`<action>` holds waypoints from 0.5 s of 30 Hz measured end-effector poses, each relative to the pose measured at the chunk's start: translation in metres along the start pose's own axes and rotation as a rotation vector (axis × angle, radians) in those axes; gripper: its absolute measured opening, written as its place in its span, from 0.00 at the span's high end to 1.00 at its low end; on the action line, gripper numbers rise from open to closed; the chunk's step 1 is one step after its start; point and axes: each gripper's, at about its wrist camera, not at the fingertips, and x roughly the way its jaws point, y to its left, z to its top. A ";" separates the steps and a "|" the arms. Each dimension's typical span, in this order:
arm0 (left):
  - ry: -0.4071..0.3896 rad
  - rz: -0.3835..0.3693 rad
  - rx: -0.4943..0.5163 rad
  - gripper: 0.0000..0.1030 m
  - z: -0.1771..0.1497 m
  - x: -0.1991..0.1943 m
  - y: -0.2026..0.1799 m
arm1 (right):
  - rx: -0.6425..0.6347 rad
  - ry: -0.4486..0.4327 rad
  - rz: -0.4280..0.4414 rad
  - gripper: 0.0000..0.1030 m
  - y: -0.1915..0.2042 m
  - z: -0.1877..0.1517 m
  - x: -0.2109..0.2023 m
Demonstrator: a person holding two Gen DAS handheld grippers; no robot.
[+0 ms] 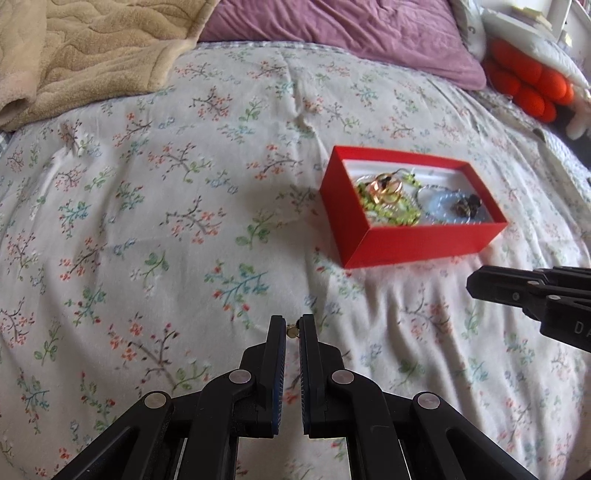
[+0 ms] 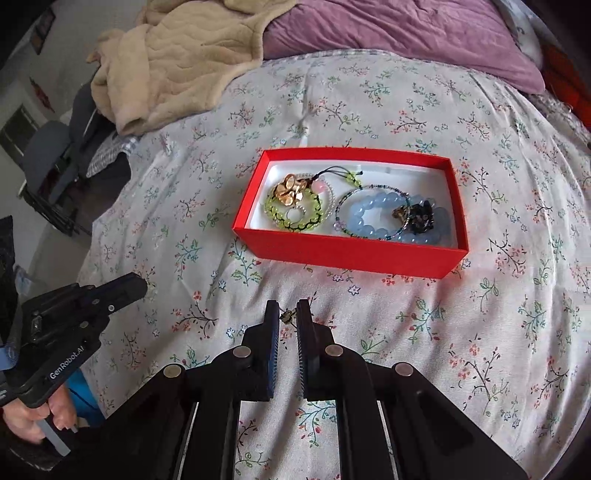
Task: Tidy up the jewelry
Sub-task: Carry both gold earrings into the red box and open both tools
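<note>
We held both tongs low over the bed, above the white quilt printed with small red and green sprigs (image 2: 424,110). Our left tongs (image 1: 293,328) were nearly closed, pinching a tiny gold-coloured earring (image 1: 293,329) between their tips; the piece was too small for us to make out more than a round gold bit and a dark end. Our right tongs (image 2: 287,316) were likewise drawn in on a small gold and dark trinket (image 2: 287,317), gripped at the very tips, its shape too fine to tell. The open red cardboard box with a white lining (image 2: 354,251) lay on the quilt just beyond the right tongs, towards the middle of the bed, with its long side facing us. Inside it, at the left end, we saw a green beaded bracelet (image 2: 280,218) with a gold flower ornament (image 2: 290,192) lying on it; at the right end a pale blue beaded bracelet (image 2: 369,214) lay touching a thin wire bangle strung with tiny beads (image 2: 345,201), with a dark flower piece (image 2: 421,218) on top. At the head of the bed a purple pillow (image 2: 406,29) lay beside a crumpled beige quilted blanket (image 2: 177,59), which hung over the left edge. In the right wrist view our left tongs appeared at the lower left, near that same edge.
</note>
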 end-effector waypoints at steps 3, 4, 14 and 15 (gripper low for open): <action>-0.008 -0.025 -0.012 0.98 0.010 0.005 -0.011 | 0.033 -0.034 -0.002 0.90 -0.010 0.007 -0.010; -0.009 -0.034 -0.014 0.98 0.013 0.007 -0.016 | 0.045 -0.045 -0.008 0.90 -0.015 0.009 -0.013; -0.069 -0.135 -0.011 0.98 0.049 0.027 -0.065 | 0.224 -0.120 0.046 0.90 -0.068 0.031 -0.034; -0.071 -0.138 -0.009 0.98 0.053 0.031 -0.069 | 0.234 -0.126 0.046 0.90 -0.071 0.033 -0.034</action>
